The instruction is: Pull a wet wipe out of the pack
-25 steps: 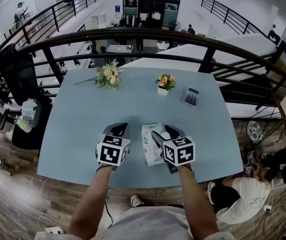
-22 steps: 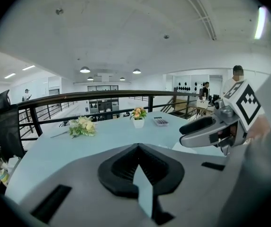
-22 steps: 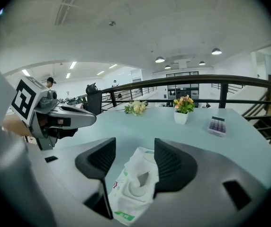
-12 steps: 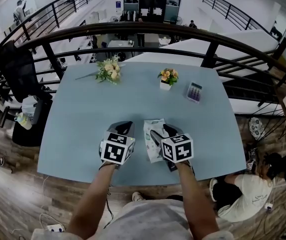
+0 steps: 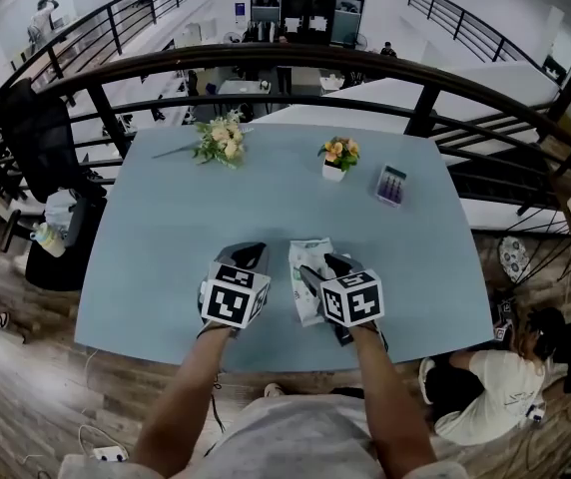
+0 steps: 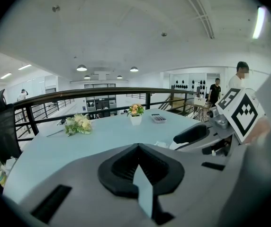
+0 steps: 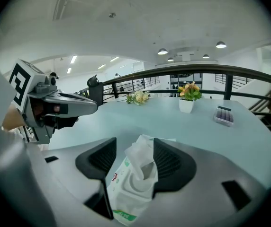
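Pale-blue table [image 5: 166,228] holds the wipe pack [image 5: 305,289] lower centre beneath the right gripper [image 5: 323,264], left gripper [image 5: 249,254] just beside; left gripper view: jaws pressed together, empty; right gripper view: jaws apart, flanking the raised wet wipe [image 7: 140,157].

Blue table [image 5: 166,228], right hand-held gripper [image 5: 323,266] over wipe pack [image 5: 305,251], left hand-held gripper [image 5: 247,255] just beside

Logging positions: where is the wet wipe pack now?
Head view: the wet wipe pack lies near the front edge of the table, right of centre, under the open right gripper.
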`<state>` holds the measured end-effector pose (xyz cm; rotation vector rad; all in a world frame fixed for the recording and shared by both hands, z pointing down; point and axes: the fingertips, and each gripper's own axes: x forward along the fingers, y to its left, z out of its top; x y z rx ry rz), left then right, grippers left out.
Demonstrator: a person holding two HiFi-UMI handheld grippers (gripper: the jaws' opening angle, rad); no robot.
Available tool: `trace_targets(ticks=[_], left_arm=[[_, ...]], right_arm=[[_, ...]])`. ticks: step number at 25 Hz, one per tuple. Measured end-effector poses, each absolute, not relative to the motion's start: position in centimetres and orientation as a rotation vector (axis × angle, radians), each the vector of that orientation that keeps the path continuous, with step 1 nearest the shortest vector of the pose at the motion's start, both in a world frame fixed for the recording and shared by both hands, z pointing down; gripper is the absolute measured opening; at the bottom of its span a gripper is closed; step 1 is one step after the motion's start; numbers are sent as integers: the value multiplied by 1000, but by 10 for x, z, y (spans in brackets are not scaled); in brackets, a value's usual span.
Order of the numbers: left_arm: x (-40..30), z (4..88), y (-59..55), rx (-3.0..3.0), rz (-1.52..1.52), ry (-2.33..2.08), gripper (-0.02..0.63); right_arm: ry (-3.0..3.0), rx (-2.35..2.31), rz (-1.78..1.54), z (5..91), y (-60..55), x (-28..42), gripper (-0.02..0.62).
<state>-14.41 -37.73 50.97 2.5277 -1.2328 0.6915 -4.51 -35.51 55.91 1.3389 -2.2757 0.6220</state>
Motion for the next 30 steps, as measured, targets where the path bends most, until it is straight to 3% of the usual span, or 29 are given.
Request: trace_targets(ticks=[15, 22, 30], left_arm=[[-146, 517, -375, 2518, 707, -1224, -5], [-146, 518, -376, 2521, 706, -1221, -5], [-145, 520, -378, 2522, 710, -1218, -5]], right_arm=[[-2249, 1318, 651, 572, -350, -48, 167], [-2234, 1340, 642, 571, -352, -47, 61], [-2225, 1339, 650, 576, -352, -46, 41]])
